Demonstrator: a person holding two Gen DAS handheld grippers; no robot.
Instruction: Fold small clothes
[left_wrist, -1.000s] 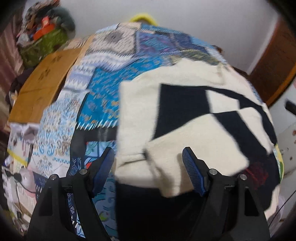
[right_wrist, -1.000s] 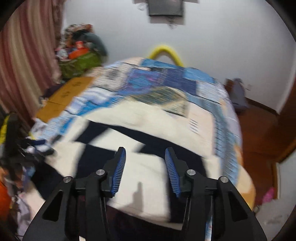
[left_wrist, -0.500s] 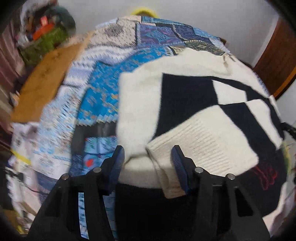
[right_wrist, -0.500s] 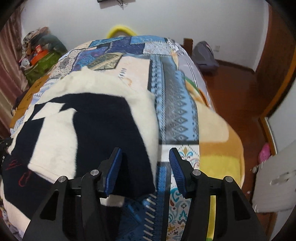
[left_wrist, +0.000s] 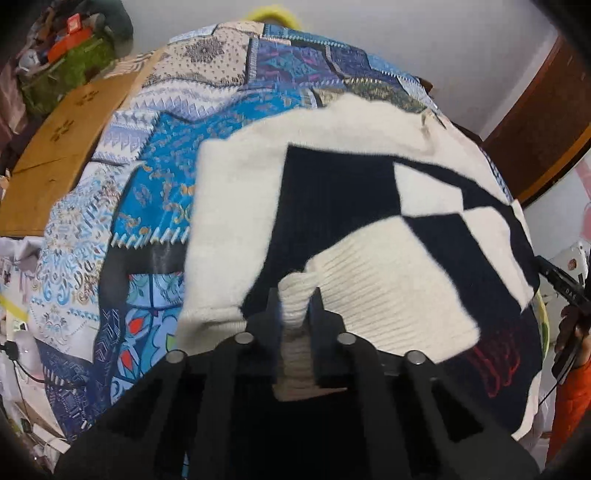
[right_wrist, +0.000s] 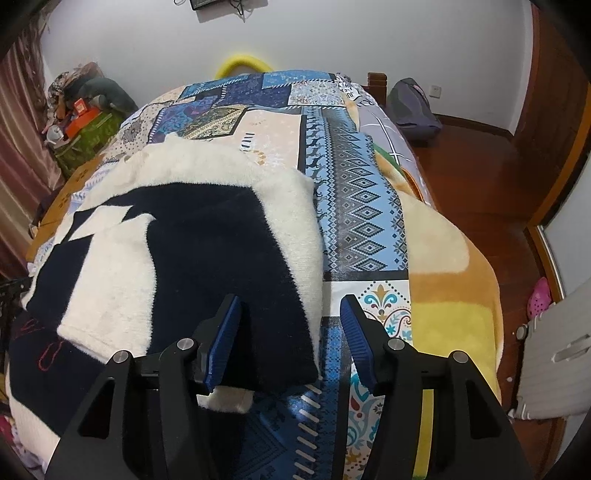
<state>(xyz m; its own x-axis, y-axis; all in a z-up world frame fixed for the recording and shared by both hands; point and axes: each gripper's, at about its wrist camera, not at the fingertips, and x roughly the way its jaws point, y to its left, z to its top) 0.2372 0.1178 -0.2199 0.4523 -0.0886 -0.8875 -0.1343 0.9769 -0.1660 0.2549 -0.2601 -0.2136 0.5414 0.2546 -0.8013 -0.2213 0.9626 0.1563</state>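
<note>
A cream and black knit sweater (left_wrist: 332, 192) lies spread on the patchwork bedspread (left_wrist: 155, 177), with both sleeves folded in over its body. My left gripper (left_wrist: 295, 306) is shut on the ribbed cream cuff (left_wrist: 295, 295) of the sleeve at the near edge. In the right wrist view the sweater (right_wrist: 207, 240) fills the left half. My right gripper (right_wrist: 290, 332) is open, its jaws straddling the sweater's near right corner, where a black fold (right_wrist: 273, 343) lies between the fingers.
The bedspread (right_wrist: 362, 221) continues right to an orange blanket edge (right_wrist: 454, 280). A brown board (left_wrist: 62, 147) lies left of the bed. Clutter is piled in the far left corner (right_wrist: 81, 107). Wooden floor and a bag (right_wrist: 413, 107) lie to the right.
My left gripper has moved in and closed on the cream cuff. My right gripper has swung to the sweater's right corner, come lower, and stays open.
</note>
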